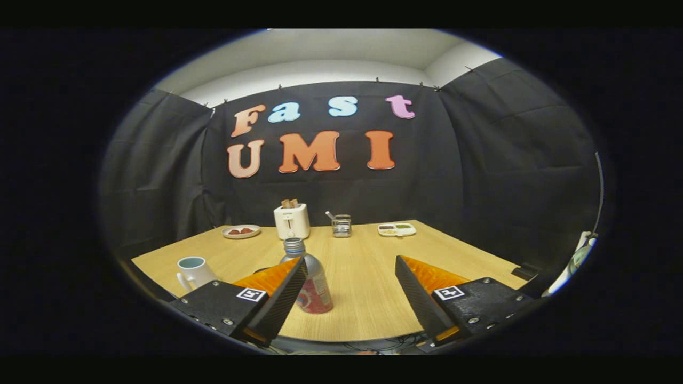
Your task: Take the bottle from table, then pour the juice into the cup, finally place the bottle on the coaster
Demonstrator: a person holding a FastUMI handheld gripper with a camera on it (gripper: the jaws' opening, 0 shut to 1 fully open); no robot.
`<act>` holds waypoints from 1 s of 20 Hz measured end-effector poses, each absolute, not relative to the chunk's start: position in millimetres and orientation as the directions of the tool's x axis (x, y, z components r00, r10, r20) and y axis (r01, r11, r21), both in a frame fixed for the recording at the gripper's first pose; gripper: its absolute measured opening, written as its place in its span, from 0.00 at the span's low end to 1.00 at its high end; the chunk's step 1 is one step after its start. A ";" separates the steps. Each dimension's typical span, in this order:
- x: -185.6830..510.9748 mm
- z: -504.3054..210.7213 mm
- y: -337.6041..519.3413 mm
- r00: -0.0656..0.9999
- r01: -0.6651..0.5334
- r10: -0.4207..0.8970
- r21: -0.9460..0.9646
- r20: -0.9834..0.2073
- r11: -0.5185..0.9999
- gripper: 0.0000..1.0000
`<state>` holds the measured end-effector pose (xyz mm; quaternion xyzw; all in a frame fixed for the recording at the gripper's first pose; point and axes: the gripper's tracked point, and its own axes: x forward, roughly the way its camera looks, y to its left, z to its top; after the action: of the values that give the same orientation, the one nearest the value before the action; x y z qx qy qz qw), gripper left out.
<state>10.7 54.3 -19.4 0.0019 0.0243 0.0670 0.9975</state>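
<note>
Jaws of the gripper [351,264] stand wide apart above the near part of the wooden surface [363,298], holding nothing. Bare wood lies in the broad gap between the two fingers. The bottle [309,280] stands upright on the surface just ahead of the left finger [283,298], whose tip hides part of the bottle's left side; whether finger and bottle touch cannot be told. The bottle is silvery with a threaded neck at the top, no cap on it, and a reddish label around its lower body. The right finger [421,293] is well apart from the bottle.

Left of the bottle, beyond the left finger, a white cup [195,272] with a handle stands upright near the surface's left edge, its inside pale blue-green. A small dark shape [261,271] lies on the wood between cup and bottle, mostly hidden by the finger; it may be the coaster, but that cannot be told.

Farther back, along the far edge in front of the black cloth wall [507,160], a small plate [241,231] with reddish food sits to the left, a white toaster [292,221] with slices standing in its slots is beside it, then a small metal holder [341,225], and to the right a pale tray [397,229] with compartments of food.
</note>
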 end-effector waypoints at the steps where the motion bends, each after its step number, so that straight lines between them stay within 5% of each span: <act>1: 11.9 -24.3 63.4 0.986 -0.158 0.157 -0.005 -0.057 0.987 0.98; 20: 50.0 -95.4 101.8 0.963 -0.210 0.202 -0.028 -0.180 0.977 0.98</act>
<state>50.0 101.8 -95.4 -0.0233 0.0885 0.1041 0.9904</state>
